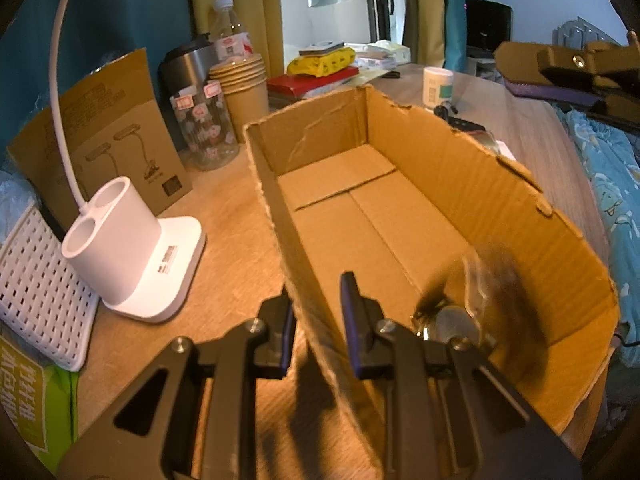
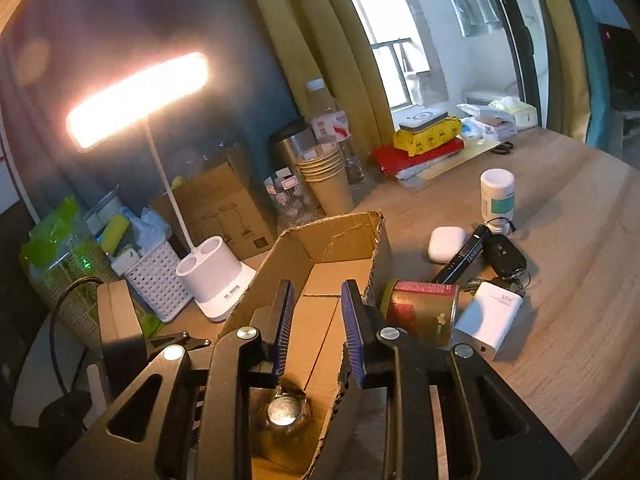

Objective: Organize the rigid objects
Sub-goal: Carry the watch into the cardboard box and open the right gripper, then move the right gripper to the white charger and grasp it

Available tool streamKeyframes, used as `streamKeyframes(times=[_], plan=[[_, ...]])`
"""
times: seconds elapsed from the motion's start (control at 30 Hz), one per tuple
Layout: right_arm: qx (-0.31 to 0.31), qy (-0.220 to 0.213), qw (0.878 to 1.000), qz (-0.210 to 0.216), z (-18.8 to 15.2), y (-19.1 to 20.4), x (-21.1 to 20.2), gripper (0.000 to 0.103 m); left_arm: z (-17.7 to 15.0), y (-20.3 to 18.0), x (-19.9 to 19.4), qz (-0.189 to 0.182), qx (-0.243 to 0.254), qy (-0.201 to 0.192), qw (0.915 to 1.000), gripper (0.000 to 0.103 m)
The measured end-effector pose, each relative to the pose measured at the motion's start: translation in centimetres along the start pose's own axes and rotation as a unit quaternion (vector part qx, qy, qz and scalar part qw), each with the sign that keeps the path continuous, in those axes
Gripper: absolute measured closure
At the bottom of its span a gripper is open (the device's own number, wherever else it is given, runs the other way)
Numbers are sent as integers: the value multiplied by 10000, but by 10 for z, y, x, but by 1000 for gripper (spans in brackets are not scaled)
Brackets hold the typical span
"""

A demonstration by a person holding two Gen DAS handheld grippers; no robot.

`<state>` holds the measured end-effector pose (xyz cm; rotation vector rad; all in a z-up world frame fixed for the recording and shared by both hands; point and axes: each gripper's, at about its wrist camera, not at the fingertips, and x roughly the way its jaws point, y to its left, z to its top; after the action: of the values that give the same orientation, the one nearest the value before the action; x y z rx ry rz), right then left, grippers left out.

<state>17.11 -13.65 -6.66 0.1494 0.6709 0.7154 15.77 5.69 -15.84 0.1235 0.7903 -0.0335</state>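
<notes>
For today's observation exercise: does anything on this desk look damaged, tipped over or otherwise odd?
Yes. The cardboard box has ragged, torn top edges, as if its flaps were ripped off. Beside it, the tin can lies on its side rather than upright.

Home bedroom w/ desk: desk lamp (image 2: 136, 96), curtains (image 2: 344, 44), window (image 2: 404, 68), blue bedding (image 1: 608, 184) beside.

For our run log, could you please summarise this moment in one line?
left gripper: shut on cardboard box wall | right gripper: empty, over box | watch: inside box
</notes>
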Motion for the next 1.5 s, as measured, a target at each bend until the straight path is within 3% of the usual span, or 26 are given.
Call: streamKeyframes(times=[0.6, 0.87, 1.0, 1.07, 1.27, 1.5], plan=[[-81, -115, 9994, -304, 3, -13, -12, 75, -2, 0, 0, 9, 12, -12, 10000, 81], [-20, -242, 9972, -710, 8, -40, -24, 52, -2, 2, 1, -20, -9, 18, 10000, 80], [-26, -261, 9951, -949, 9, -53, -26, 48, -1, 2, 2, -32, -15, 27, 10000, 80], [-40, -266, 9936, -1101, 9, -60, -25, 36, -1, 2, 2, -23, -1, 20, 10000, 80], [-132, -174, 9863, -1634, 4, -78, -16, 33, -1, 2, 2, -24, -3, 22, 10000, 80], [51, 229, 9840, -1767, -6, -98, 6, 32, -1, 2, 2, -28, -6, 24, 10000, 80]])
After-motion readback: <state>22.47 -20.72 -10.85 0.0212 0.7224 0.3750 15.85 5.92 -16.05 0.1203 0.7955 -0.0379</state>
